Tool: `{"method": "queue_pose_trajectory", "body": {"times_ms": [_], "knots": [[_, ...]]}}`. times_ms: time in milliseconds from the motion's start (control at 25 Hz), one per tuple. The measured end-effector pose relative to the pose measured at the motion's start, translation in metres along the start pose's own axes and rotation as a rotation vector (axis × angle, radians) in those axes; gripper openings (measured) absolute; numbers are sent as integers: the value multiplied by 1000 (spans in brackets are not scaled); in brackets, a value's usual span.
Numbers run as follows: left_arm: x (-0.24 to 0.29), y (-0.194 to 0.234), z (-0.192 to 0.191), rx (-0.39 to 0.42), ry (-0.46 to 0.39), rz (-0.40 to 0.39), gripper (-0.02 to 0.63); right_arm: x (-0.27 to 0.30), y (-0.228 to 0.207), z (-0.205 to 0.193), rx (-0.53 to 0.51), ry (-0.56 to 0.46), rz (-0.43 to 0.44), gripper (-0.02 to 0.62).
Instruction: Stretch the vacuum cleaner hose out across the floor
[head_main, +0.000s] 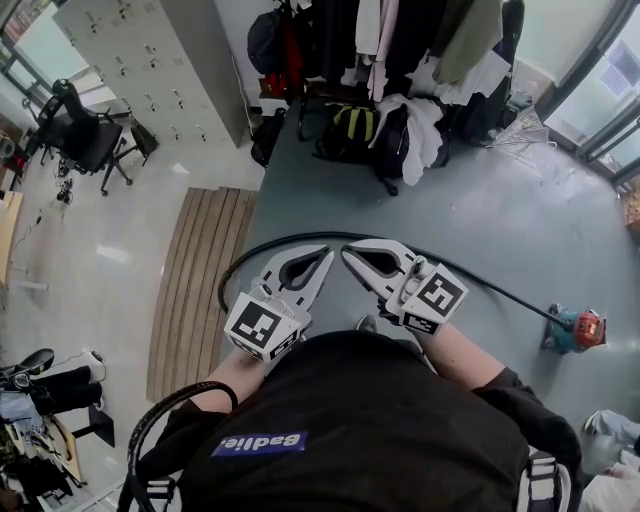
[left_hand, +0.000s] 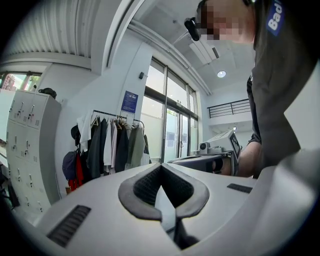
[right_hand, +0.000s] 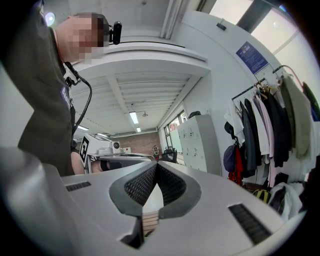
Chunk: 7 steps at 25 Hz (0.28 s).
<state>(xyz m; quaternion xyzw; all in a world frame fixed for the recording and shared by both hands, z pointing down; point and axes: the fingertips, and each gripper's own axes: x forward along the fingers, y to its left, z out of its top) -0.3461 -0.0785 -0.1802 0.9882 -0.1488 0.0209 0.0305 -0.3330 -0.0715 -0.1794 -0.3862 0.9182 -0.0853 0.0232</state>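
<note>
The black vacuum hose (head_main: 300, 241) lies on the grey floor in a long arc, from a bend at the left (head_main: 222, 290) across to the small orange and teal vacuum cleaner (head_main: 577, 327) at the right. I hold both grippers up in front of my chest, above the hose and apart from it. My left gripper (head_main: 325, 256) and right gripper (head_main: 347, 253) are both shut and hold nothing, their tips nearly meeting. In the left gripper view the jaws (left_hand: 161, 169) are pressed together. The right gripper view shows its jaws (right_hand: 156, 166) closed the same way.
A clothes rack (head_main: 400, 40) with coats, and bags (head_main: 350, 130) under it, stands at the far side. A slatted wooden board (head_main: 200, 280) lies to the left. Grey lockers (head_main: 150, 60) and an office chair (head_main: 85, 135) are at far left, glass doors (head_main: 600, 90) at right.
</note>
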Motion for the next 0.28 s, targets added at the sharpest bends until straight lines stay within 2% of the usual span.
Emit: {"method": "queue_pose_trajectory", "body": {"times_ms": [280], "knots": [[-2,1,-4,0,7,11,8,-1,-1,-3,8,-1,-2,3]]}}
